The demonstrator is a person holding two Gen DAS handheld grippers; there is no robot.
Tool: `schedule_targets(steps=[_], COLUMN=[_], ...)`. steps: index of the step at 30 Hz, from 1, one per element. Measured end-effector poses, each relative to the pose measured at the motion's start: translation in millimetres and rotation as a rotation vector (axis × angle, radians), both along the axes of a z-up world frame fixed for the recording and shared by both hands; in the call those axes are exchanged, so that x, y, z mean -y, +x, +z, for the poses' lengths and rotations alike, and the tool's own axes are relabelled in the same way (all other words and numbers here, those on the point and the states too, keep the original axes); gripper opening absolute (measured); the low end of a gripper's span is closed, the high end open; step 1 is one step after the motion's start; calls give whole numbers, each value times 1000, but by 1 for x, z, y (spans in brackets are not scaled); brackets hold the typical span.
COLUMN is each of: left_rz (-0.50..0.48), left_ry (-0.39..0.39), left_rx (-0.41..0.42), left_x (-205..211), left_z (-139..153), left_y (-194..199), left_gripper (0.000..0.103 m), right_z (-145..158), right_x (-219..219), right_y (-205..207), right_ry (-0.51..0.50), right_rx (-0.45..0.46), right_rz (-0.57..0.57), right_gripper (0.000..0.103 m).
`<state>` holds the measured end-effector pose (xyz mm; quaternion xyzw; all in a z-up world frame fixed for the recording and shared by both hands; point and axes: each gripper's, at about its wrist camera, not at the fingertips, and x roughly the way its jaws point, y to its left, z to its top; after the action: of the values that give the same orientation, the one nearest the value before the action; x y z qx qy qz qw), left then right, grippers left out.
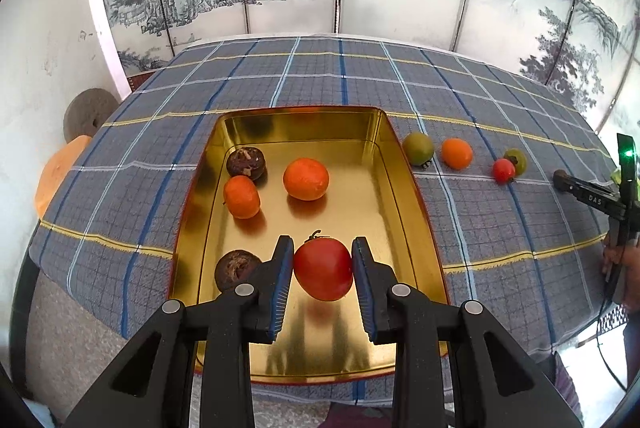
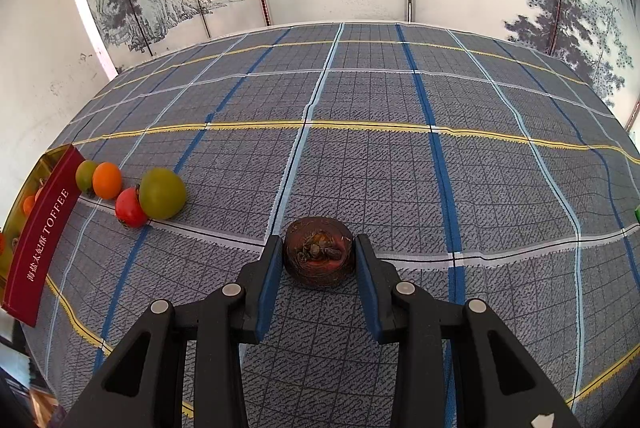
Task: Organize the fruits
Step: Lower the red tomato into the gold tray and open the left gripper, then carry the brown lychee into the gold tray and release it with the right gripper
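Fruit is held in both grippers. A glossy red tomato (image 1: pixel 323 268) is clamped between the blue pads of the left gripper (image 1: pixel 323 282), raised above the gold rectangular metal tin (image 1: pixel 404 164). Two orange citrus fruits (image 1: pixel 306 179) and two dark brown wrinkled fruits (image 1: pixel 245 161) are seen lying inside that tin. A dark brown round fruit (image 2: pixel 319 255) is gripped by the closed right gripper (image 2: pixel 318 268) against the grey-blue plaid tablecloth (image 2: pixel 400 168). Beside the tin, a green tomato (image 2: pixel 162 193), a small red tomato (image 2: pixel 129 208) and an orange fruit (image 2: pixel 107 180) are clustered.
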<state>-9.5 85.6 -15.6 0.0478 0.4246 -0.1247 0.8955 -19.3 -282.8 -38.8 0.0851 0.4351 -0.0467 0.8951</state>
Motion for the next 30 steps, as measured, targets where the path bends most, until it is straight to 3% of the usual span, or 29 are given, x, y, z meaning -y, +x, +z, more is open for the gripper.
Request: schedule_targets(steps=[20,25,30], left_rz=[1,21,42], left_ry=[69,58,49], left_rx=[10,66,103], left_x=[20,18,13], left_z=[-9,0,7], left_y=[17,11,1], left_gripper=[34,69,71], right_z=[0,0,0], right_x=[-1,-1,2], right_y=[0,0,-1], right_ry=[-2,-4,-12], right_rx=[-1,-1,-4], right_rz=[0,0,0], right_gripper=[33,33,33])
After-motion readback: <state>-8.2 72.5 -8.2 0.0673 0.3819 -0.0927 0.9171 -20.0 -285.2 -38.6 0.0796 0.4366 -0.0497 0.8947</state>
